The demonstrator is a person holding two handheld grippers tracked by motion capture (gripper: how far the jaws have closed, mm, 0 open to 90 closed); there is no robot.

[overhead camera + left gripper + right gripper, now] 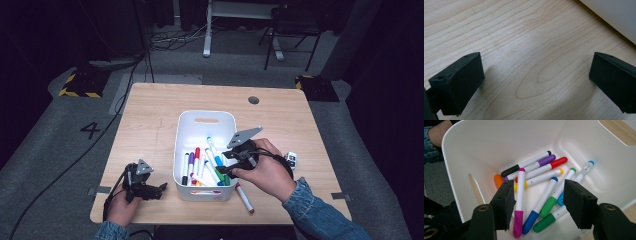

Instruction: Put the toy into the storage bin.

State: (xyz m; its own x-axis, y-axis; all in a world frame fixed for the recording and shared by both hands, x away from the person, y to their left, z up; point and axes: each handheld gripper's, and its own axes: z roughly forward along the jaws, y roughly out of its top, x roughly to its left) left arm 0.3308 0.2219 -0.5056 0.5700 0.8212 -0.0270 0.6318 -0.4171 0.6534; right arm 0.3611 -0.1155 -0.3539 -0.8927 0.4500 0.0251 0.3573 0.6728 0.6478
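Item one: my right gripper (231, 167), held above the near right corner of the white plastic bin (183, 131). Jaws stand apart with nothing between them; in the right gripper view (537, 203) they frame the markers lying below.

Item two: bin contents, read through the right gripper view. Directly under my left jaw lies a magenta-capped marker (519, 202). Between the jaws, a blue-capped marker (541, 202) and a green-capped marker (559, 192) lie side by side, with a second green-capped marker (549, 220) nearest my right jaw. Beyond the jaws, toward the far wall, lie a black-capped marker (524, 166), a purple marker (541, 162), a red marker (554, 163) and a yellow marker (541, 177). An orange cap (498, 180) pokes out at the left; its barrel is hidden, so probably another marker.

Item three: one red-capped marker (244, 198) outside the bin, on the wooden table (150, 115), just below my right hand (267, 172).

Item four: a small white object (292, 159) to the right of my right hand, too small to identify.

Item five: my left gripper (161, 190), low over the table, well left of the right gripper, jaws pointing toward the bin wall. In the left gripper view (536, 82) the jaws are wide apart over bare wood, holding nothing, the bin's wall at the upper right.
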